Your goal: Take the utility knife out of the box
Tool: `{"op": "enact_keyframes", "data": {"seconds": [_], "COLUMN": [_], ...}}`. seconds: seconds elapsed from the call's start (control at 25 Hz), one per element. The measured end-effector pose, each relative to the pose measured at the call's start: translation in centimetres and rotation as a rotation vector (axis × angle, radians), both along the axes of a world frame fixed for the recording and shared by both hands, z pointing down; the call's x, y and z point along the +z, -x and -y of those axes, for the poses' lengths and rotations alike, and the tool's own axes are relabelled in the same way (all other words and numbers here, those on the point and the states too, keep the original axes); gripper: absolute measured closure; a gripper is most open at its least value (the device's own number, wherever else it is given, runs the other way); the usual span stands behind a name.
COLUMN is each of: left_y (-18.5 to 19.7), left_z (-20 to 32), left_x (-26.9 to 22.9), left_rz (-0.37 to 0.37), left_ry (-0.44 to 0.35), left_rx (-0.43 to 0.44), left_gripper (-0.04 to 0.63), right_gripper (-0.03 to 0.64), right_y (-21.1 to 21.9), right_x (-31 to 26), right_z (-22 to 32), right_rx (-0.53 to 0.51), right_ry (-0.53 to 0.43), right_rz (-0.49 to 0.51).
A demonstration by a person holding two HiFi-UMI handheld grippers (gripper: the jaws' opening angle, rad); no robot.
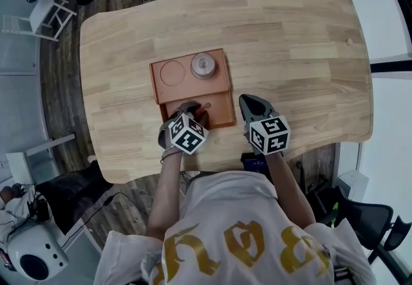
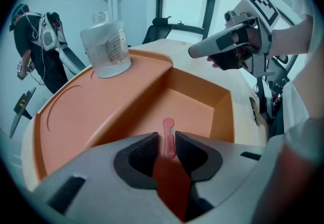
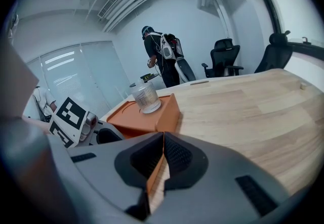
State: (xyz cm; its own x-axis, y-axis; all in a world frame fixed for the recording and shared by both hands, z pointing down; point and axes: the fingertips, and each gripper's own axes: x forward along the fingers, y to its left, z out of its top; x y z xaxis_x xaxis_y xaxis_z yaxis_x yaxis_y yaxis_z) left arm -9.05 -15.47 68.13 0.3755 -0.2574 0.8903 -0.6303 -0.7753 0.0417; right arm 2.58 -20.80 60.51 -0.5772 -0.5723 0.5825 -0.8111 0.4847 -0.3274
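Note:
The orange box point(image 1: 219, 114) lies on the wooden table, and its near compartment is open. Inside it lies the red utility knife point(image 2: 168, 138), small in the head view point(image 1: 205, 107). My left gripper point(image 2: 168, 146) reaches down into that compartment point(image 1: 194, 110). Its dark pads point(image 2: 143, 153) sit tight against the knife's near end, shut on it. My right gripper point(image 1: 252, 107) hovers just right of the box, over bare wood. Its jaws point(image 3: 161, 153) are shut with nothing between them, and it also shows in the left gripper view point(image 2: 202, 49).
A clear plastic jar point(image 1: 203, 65) stands on the box's raised back half, beside a round recess point(image 1: 172, 73). The table's near edge point(image 1: 225, 168) is close behind both grippers. A person point(image 3: 158, 56) and office chairs point(image 3: 224, 61) are beyond the table's far end.

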Motion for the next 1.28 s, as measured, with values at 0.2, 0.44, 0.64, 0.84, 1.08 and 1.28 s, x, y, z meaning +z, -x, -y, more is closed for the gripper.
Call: {"op": "enact_keyframes", "data": {"seconds": [0.2, 0.44, 0.64, 0.84, 1.08, 1.28], "left_y": [0.0, 0.0, 0.1, 0.0, 0.1, 0.1], "left_z": [0.0, 0.0, 0.0, 0.1, 0.2, -0.1], "left_x": [0.0, 0.0, 0.1, 0.0, 0.0, -0.2], "left_rz": [0.015, 0.010, 0.015, 0.010, 0.008, 0.005], "left_ry": [-0.031, -0.022, -0.015, -0.008, -0.015, -0.019], "left_rx": [-0.006, -0.023, -0.032, -0.031, -0.038, -0.049], "left_gripper": [0.495, 0.506, 0.532, 0.534, 0.534, 0.535], "right_gripper": [0.604, 0.604, 0.604, 0.604, 0.604, 0.604], "right_y": [0.2, 0.3, 0.0, -0.4, -0.6, -0.9], "right_x": [-0.6, -0.7, -0.8, -0.8, -1.0, -1.3], "right_z": [0.2, 0.3, 0.1, 0.1, 0.2, 0.2], "right_rx": [-0.002, -0.006, -0.003, 0.007, 0.010, 0.019], "right_ry": [-0.010, -0.018, -0.022, -0.019, -0.022, -0.028], "right_rz": [0.018, 0.013, 0.010, 0.009, 0.007, 0.011]}}
